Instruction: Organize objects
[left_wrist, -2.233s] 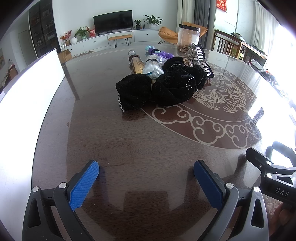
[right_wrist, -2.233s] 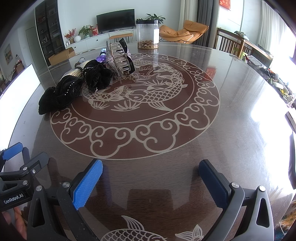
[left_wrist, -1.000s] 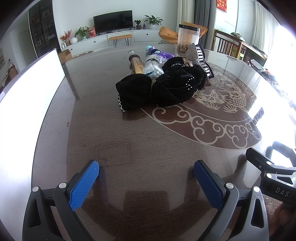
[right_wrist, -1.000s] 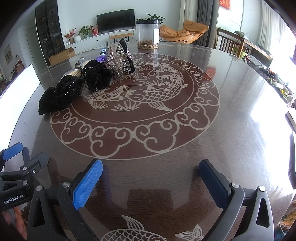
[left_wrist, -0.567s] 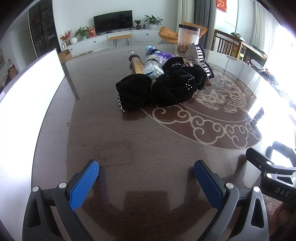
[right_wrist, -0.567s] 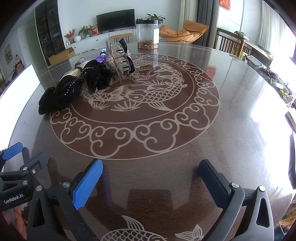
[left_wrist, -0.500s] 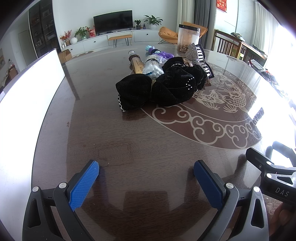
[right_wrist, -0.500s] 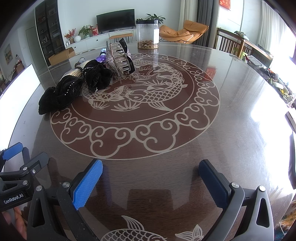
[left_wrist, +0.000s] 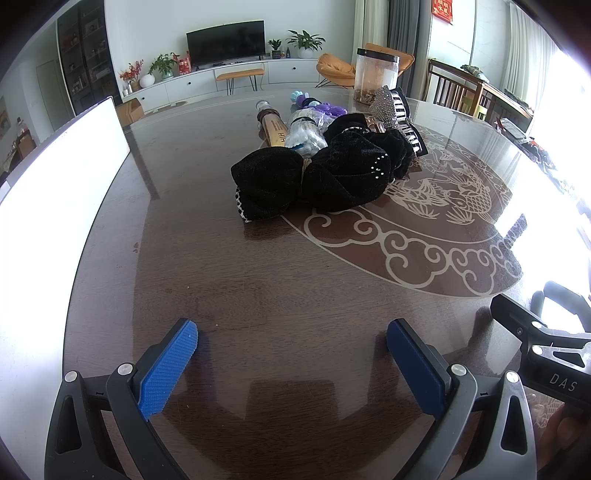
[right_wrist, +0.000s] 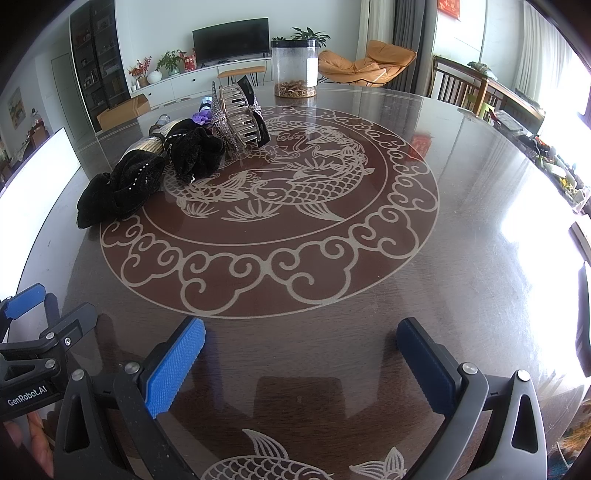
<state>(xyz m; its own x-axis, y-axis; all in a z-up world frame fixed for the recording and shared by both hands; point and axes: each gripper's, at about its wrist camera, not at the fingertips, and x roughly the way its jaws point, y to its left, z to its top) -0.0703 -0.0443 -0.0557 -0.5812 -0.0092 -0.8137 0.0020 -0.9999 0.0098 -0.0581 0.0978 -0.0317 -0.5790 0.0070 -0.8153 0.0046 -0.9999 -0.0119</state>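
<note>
A heap of small objects lies on the round dark table (left_wrist: 258, 295). Nearest is a black velvet bow (left_wrist: 314, 177), also in the right wrist view (right_wrist: 118, 188). Behind it lie a black scrunchie (right_wrist: 195, 151), a gold tube (left_wrist: 275, 129), a clear plastic packet (left_wrist: 304, 134), purple items (left_wrist: 325, 108) and rhinestone claw clips (left_wrist: 391, 107), which also show in the right wrist view (right_wrist: 236, 114). My left gripper (left_wrist: 291, 354) is open and empty, low over the near table. My right gripper (right_wrist: 301, 354) is open and empty beside it.
A clear jar (right_wrist: 295, 68) with brown bits stands at the table's far side. A white board (left_wrist: 48, 206) runs along the left edge. The fish and cloud pattern (right_wrist: 269, 206) fills the table's middle. Chairs (right_wrist: 458, 92) stand at the back right.
</note>
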